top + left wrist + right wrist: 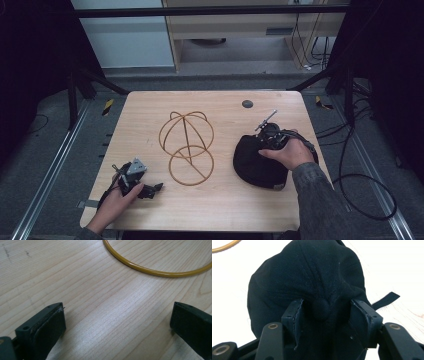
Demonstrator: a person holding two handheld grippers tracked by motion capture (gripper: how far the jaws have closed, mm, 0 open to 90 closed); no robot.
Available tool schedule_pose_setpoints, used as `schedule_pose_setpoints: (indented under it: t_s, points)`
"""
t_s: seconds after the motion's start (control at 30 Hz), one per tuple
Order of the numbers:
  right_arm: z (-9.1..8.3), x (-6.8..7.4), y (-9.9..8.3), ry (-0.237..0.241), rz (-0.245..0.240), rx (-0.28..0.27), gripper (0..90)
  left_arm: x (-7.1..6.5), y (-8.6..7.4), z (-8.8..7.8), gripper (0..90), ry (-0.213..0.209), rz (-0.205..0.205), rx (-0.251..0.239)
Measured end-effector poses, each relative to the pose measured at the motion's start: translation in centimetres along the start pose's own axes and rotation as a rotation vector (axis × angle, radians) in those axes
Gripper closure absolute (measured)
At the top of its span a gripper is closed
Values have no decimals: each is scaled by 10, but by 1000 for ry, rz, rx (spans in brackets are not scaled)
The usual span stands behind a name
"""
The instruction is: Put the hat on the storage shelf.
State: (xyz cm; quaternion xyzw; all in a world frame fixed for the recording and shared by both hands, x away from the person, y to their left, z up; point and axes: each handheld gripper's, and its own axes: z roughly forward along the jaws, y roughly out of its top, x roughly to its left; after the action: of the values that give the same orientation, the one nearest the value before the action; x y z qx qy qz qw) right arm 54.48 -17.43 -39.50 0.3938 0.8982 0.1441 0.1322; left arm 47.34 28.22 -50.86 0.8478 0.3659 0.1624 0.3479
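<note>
Nearest the person, at the front left of the wooden table, the left hand holds the left gripper low over the tabletop, its grey three-cornered plate uppermost. In the left gripper view the two black jaws stand wide apart with bare wood between them; this gripper is released and grasps nothing. Just beyond the jaws in that view runs an arc of the yellow-brown base ring of the wire hat stand.

On the right side of the table, the right hand holds the right gripper down on a black baseball cap. The cap lies on the table to the right of the stand, apart from it, with a sleeve reaching in from the bottom edge. In the right gripper view the jaws straddle a bunched fold of the cap's crown, with the cap's top button between them. The pads sit on either side of the fabric with gaps showing; whether they are pinching it cannot be told. A black strap of the cap trails out on the table at the right of that view.

Mid-table stands the wire hat stand, upright, a domed cage over a round base ring. Farther back, near the rear edge, is a small dark round disc.
</note>
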Motion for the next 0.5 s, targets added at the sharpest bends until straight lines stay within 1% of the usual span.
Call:
schedule_pose_setpoints:
  t_s: [0.03, 0.07, 0.1, 0.17, 0.2, 0.23, 0.27, 0.3, 0.33, 0.37, 0.43, 0.47, 0.5]
  points:
    - [1, -1, 0, 6, 7, 3, 477, 0, 0, 0, 0, 0, 0, 0]
    - [1, -1, 0, 6, 7, 3, 477, 0, 0, 0, 0, 0, 0, 0]
    - [1, -2, 0, 12, 10, 2, 499, 0, 0, 0, 0, 0, 0, 0]
    - [2, -3, 0, 22, 1, -1, 568, 0, 0, 0, 0, 0, 0, 0]
    - [3, -3, 0, 35, -3, 1, 631, 0, 0, 0, 0, 0, 0, 0]
    - [3, -3, 0, 35, -3, 1, 631, 0, 0, 0, 0, 0, 0, 0]
    - [3, -3, 0, 38, -4, 1, 657, 0, 0, 0, 0, 0, 0, 0]
    - [3, -3, 0, 44, -9, 2, 719, 0, 0, 0, 0, 0, 0, 0]
    - [2, -3, 0, 48, -12, -2, 757, 0, 0, 0, 0, 0, 0, 0]
    - [1, -3, -1, 52, -21, -8, 769, 0, 0, 0, 0, -2, 0, 0]
    - [0, -2, -2, 52, -18, -9, 769, 0, 0, 0, 0, -2, 0, 0]
    - [-4, -2, -4, 46, -11, -26, 771, 0, 0, 0, 0, -2, 1, 0]
    - [-4, -2, -4, 46, -11, -26, 771, 0, 0, 0, 0, -1, 1, 0]
